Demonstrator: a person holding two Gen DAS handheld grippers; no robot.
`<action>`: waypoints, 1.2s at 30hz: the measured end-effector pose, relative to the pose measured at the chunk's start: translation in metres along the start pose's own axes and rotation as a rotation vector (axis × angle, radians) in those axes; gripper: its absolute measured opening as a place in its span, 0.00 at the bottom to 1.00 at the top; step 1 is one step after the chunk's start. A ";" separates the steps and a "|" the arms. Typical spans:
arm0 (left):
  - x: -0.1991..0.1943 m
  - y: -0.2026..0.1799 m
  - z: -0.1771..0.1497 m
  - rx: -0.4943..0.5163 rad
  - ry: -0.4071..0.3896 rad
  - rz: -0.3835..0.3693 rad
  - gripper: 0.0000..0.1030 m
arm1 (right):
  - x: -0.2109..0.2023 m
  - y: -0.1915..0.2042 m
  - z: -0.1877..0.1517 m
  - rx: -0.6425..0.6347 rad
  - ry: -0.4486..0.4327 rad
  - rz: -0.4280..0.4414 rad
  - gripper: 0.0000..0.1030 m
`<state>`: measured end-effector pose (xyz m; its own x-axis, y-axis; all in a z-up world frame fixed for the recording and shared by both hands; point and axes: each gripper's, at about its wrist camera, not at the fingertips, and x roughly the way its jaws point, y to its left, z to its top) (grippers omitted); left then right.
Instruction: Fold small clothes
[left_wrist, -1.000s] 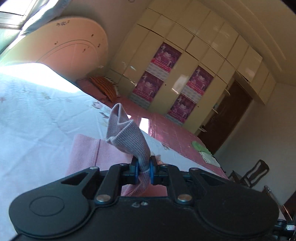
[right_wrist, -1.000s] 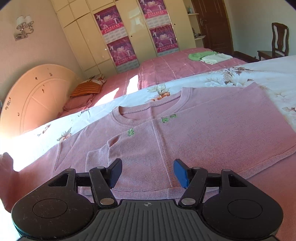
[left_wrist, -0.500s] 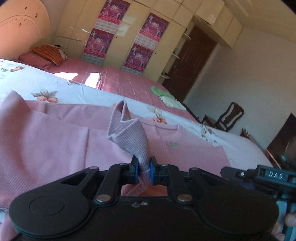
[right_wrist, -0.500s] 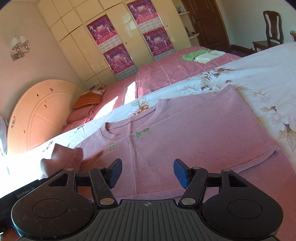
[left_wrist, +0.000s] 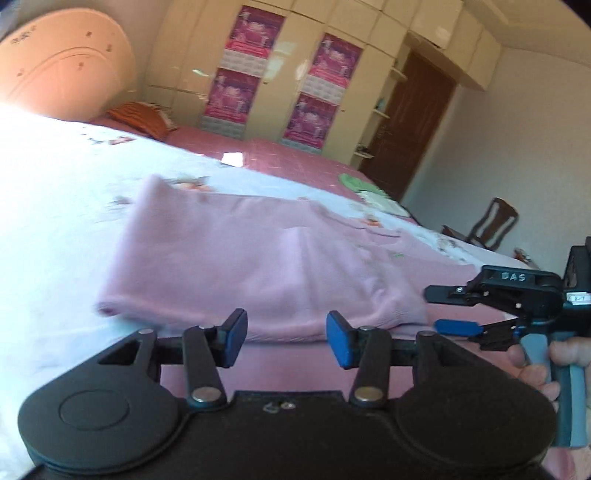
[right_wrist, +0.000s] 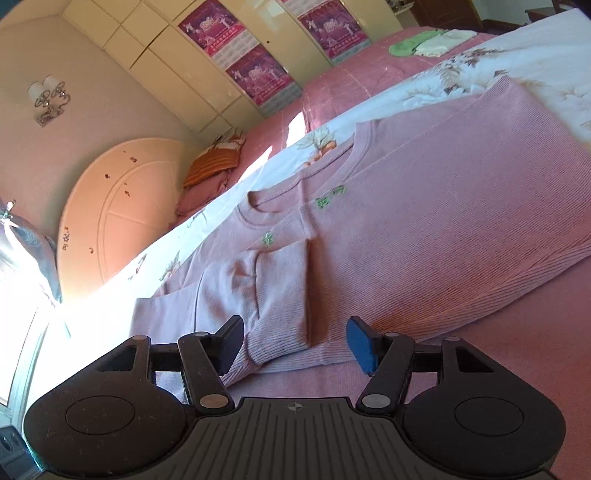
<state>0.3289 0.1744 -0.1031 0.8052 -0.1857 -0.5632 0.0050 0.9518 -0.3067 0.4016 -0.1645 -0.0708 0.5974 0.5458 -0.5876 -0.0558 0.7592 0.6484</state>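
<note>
A pink knitted sweater (right_wrist: 424, 221) lies flat on the bed, front up, with small green marks below the neckline. Its sleeve (right_wrist: 273, 295) is folded across the body, cuff toward me. In the left wrist view the same folded sleeve (left_wrist: 258, 266) lies blurred just beyond my left gripper (left_wrist: 286, 338). That gripper's jaws are opening and nothing is between the blue pads. My right gripper (right_wrist: 295, 345) stands open low over the sweater's hem, and the cuff shows in the gap without touching the pads. The right gripper (left_wrist: 447, 310) also appears from the side, held by a hand.
The bed has a white floral sheet (left_wrist: 55, 206) and a pink cover (right_wrist: 517, 350) along the near edge. A round headboard (right_wrist: 122, 206) stands at its end. A second bed holds folded green and white clothes (right_wrist: 428, 42). There is a wardrobe with posters (left_wrist: 280, 85) and a chair (left_wrist: 491, 225).
My left gripper carried the pinched sleeve across the sweater's body, then let it go; the sleeve now lies folded there. My right gripper rolled and sank a little, still open.
</note>
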 end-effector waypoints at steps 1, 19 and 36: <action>-0.003 0.014 -0.002 -0.015 0.012 0.030 0.43 | 0.002 0.002 -0.002 -0.004 -0.002 -0.015 0.60; 0.035 0.050 0.015 0.035 0.035 0.068 0.40 | -0.001 0.050 0.012 -0.227 -0.170 -0.112 0.11; 0.053 0.053 0.029 0.046 0.045 0.109 0.25 | -0.023 -0.003 0.020 -0.157 -0.199 -0.206 0.11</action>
<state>0.3886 0.2217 -0.1268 0.7748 -0.0909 -0.6257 -0.0526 0.9769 -0.2070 0.4044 -0.1861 -0.0493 0.7525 0.3067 -0.5828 -0.0307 0.9003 0.4341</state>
